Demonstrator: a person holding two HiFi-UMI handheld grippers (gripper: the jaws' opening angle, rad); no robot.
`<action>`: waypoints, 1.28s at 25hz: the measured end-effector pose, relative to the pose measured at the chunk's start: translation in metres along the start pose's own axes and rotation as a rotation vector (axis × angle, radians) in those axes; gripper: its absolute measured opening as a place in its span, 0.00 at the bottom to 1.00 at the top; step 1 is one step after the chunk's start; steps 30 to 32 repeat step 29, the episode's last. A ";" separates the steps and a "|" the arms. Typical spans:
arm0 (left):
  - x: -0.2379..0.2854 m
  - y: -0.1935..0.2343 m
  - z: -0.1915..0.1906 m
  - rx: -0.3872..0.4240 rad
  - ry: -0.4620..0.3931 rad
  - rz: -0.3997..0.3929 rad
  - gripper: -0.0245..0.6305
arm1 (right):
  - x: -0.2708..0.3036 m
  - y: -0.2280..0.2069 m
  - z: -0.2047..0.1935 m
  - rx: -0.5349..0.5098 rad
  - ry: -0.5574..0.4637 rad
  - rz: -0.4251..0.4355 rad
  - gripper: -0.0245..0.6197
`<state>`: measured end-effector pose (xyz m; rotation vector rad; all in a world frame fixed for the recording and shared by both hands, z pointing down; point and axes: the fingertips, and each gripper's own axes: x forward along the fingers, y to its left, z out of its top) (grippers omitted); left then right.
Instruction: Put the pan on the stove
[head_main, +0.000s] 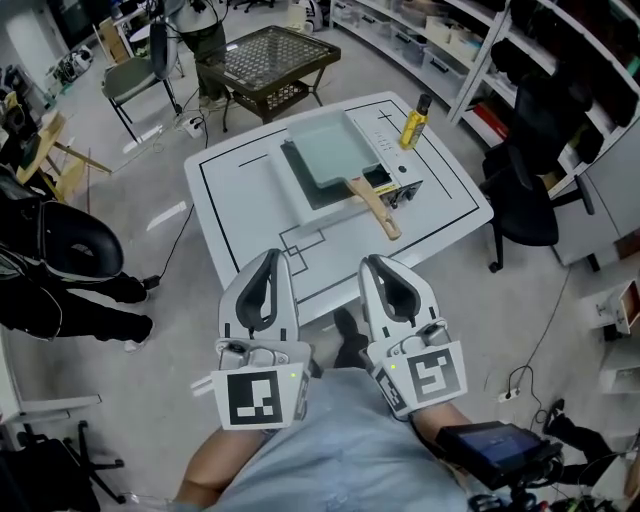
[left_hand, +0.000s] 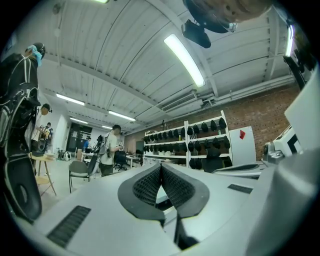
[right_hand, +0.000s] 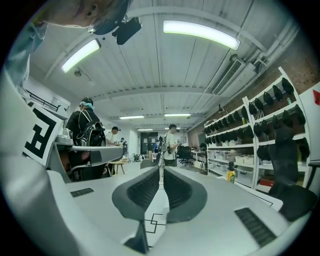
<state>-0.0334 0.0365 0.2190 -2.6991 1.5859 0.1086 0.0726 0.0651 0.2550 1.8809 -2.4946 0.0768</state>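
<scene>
No word or number can be read. The left gripper (head_main: 268, 262) carries a black-and-white square marker (head_main: 255, 398), which is a pattern and not letters. The right gripper (head_main: 378, 266) bears a second marker (head_main: 432, 374). The label of the yellow bottle (head_main: 413, 124), at the far right corner of the tabletop (head_main: 230, 190), is too small to read, as are the dark prints on the stove (head_main: 385, 135).
</scene>
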 end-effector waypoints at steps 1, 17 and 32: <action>0.000 0.001 -0.001 0.000 0.004 0.002 0.07 | 0.000 0.001 -0.001 0.001 0.001 0.002 0.13; 0.002 0.003 -0.009 -0.023 0.035 -0.006 0.07 | 0.008 0.003 -0.005 0.006 0.017 0.011 0.12; 0.005 0.006 -0.005 -0.033 0.026 0.004 0.07 | 0.014 0.004 -0.001 -0.011 0.017 0.021 0.12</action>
